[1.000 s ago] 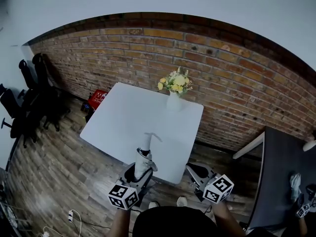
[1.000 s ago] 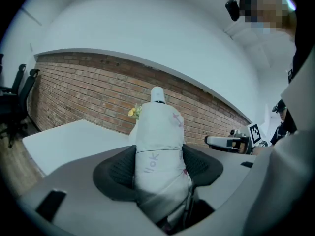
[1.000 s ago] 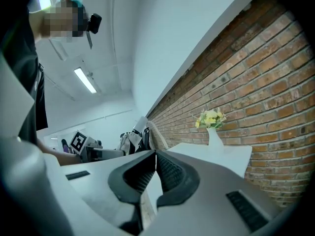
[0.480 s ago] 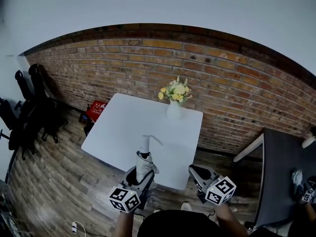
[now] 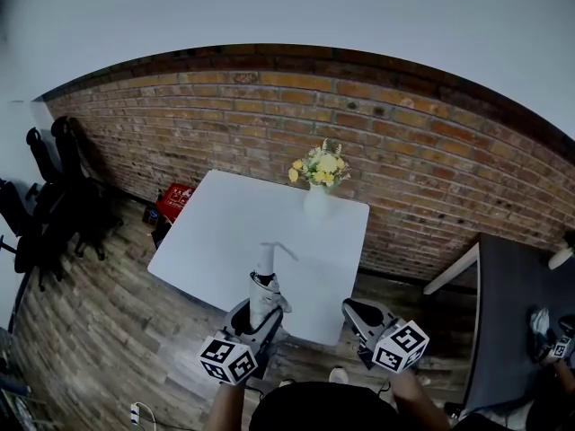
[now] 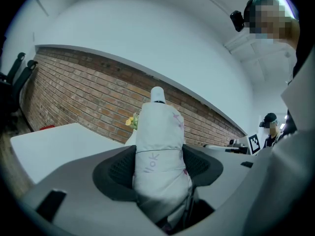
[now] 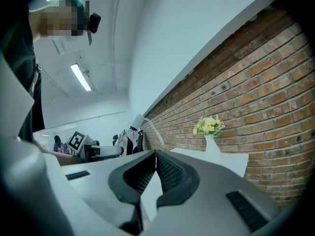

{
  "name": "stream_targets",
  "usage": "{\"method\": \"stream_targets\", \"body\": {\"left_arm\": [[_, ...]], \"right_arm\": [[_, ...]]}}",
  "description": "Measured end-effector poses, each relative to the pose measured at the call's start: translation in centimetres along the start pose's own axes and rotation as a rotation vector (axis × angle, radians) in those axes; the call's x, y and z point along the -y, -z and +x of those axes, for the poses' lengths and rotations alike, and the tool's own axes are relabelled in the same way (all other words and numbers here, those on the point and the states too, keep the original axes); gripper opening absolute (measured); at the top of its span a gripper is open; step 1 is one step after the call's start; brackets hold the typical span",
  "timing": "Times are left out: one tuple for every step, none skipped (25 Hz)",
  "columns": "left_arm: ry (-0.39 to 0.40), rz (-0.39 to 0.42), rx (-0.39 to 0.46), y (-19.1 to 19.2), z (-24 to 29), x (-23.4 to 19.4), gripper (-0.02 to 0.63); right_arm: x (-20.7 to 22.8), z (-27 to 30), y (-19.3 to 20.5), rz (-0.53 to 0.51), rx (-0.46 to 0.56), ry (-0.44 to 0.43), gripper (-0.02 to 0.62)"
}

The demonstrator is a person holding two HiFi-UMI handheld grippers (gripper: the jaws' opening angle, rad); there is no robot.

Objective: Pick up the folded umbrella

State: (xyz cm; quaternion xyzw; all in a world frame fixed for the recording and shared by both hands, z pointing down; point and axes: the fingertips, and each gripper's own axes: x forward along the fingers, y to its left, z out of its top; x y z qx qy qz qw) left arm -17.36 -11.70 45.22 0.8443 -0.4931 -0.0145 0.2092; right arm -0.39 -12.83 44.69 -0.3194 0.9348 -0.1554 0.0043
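The folded umbrella (image 6: 158,141) is white with faint pink print and a white tip. My left gripper (image 6: 158,165) is shut on its lower half, a black pad pressing each side. In the head view the umbrella (image 5: 262,281) sticks out from the left gripper (image 5: 259,308) over the near edge of the white table (image 5: 225,232), pointing at the brick wall. My right gripper (image 5: 352,308) hangs to the right of it, in front of the table edge. Its jaws meet at the tips and hold nothing (image 7: 156,156). The right gripper view shows the umbrella (image 7: 137,124) off to its left.
A white vase of yellow flowers (image 5: 317,180) stands at the table's far edge by the brick wall (image 5: 431,160). Black office chairs (image 5: 45,196) and a red crate (image 5: 177,199) are to the left. A dark table (image 5: 512,312) and another person (image 5: 548,339) are at the right.
The head view has tilted up a little, so the table sits lower in the picture. Both grippers have risen slightly; the umbrella stays in the left jaws.
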Motion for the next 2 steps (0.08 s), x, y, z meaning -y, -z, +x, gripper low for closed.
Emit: {"method": "stream_targets", "body": {"left_arm": [[0.0, -0.001, 0.0, 0.04, 0.03, -0.02, 0.284], [0.001, -0.002, 0.0, 0.09, 0.05, -0.03, 0.284]], "right_arm": [[0.05, -0.02, 0.12, 0.002, -0.001, 0.002, 0.023], [0.11, -0.05, 0.25, 0.005, -0.003, 0.004, 0.023]]}}
